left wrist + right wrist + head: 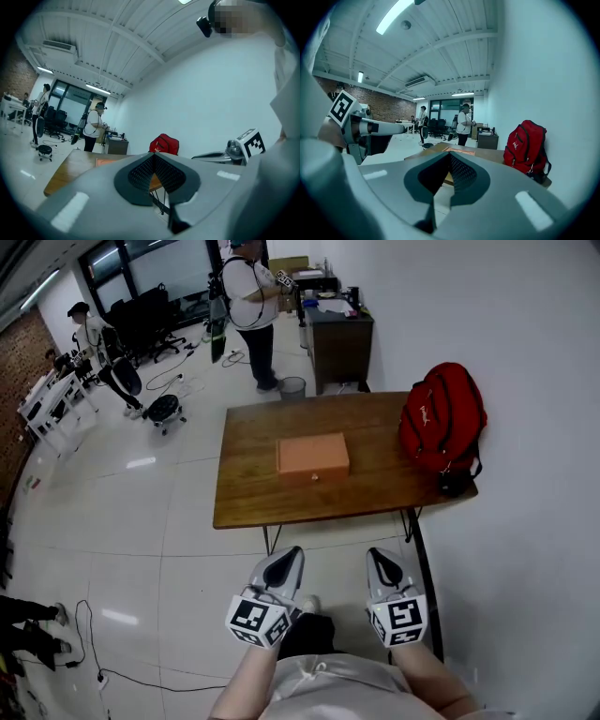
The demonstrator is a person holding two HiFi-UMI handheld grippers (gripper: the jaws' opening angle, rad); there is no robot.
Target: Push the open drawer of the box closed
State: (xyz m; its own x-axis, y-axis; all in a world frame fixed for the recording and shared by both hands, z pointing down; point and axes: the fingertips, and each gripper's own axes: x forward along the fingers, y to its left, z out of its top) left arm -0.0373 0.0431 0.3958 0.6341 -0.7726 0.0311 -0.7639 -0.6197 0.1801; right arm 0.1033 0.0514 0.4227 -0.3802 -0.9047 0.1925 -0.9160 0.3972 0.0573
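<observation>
An orange-brown box (312,456) lies in the middle of the wooden table (253,493), a small knob (314,476) on the front face turned toward me. From here I cannot tell how far its drawer stands out. Both grippers hang close to my body, short of the table's near edge and well apart from the box. My left gripper (286,559) (153,155) is shut with nothing in it. My right gripper (382,563) (449,153) is likewise shut and holds nothing. Over the jaws the box shows as a thin orange strip (110,161) (457,150).
A red backpack (442,418) (526,146) sits on the table's right end against the white wall. Beyond the table stand a dark cabinet (339,345), a small bin (292,387) and a person (251,306). A stool (164,409) and cables lie on the floor at left.
</observation>
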